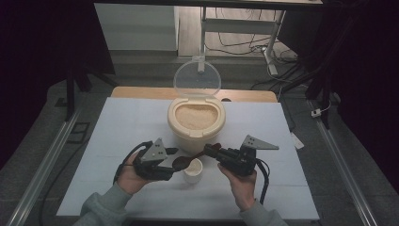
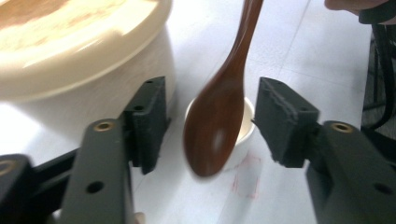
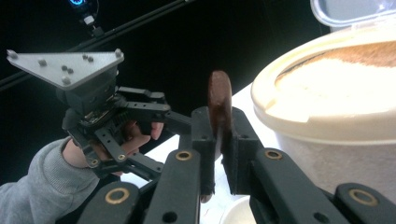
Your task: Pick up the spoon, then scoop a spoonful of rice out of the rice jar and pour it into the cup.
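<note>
Left gripper [image 1: 170,162] gapes empty; right gripper [image 1: 211,150] clamps wooden spoon [image 1: 188,160], bowl pointing left over cup [image 1: 193,170].

text: none could be read | labels, brands, numbers: none legible on any surface | marks: a faint red square outline [image 2: 246,179] was drawn on the white table [image 2: 299,70] just beside the small white cup [image 2: 246,127], with no letters or digits readable in it

Beyond my white desk [image 1: 117,122] a white metal frame [image 1: 244,26] stands on the floor, with loose cables [image 1: 235,47] beneath it.
</note>
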`<state>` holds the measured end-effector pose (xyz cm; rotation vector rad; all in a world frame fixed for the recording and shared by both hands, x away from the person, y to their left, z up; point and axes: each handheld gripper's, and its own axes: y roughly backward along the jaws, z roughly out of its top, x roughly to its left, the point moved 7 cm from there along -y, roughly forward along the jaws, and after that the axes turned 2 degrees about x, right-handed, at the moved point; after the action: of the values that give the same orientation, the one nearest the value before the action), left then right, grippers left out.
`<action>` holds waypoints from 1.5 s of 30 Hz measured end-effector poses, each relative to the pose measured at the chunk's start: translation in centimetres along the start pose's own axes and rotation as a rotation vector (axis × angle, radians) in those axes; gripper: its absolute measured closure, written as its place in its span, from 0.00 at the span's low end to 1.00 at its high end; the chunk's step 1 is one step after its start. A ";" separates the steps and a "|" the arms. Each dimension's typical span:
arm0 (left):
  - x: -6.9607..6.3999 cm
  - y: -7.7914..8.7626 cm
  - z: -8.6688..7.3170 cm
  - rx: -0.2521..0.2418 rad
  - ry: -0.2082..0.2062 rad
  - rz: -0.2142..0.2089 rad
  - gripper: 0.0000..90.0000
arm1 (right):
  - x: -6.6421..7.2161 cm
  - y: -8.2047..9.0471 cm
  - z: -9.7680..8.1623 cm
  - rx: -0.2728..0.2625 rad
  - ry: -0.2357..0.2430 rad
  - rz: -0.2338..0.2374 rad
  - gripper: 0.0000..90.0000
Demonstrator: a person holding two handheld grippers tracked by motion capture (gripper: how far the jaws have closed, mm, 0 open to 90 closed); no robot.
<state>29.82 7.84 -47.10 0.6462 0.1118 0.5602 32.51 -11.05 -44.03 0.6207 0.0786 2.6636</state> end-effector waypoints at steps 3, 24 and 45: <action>0.6 0.9 -1.0 -0.017 0.042 0.020 0.41 | -0.2 0.4 0.4 -0.015 0.009 -0.011 0.93; 4.2 3.2 -10.5 0.018 0.264 0.121 0.33 | -1.1 3.7 3.8 -0.100 0.063 -0.035 0.93; 4.5 3.0 -11.8 0.044 0.295 0.128 0.27 | -1.9 7.6 7.6 -0.286 0.052 -0.102 0.93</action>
<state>29.06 18.51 -54.40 0.6134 0.3625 0.7772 34.56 -19.09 -36.85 0.4428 -0.2453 2.5278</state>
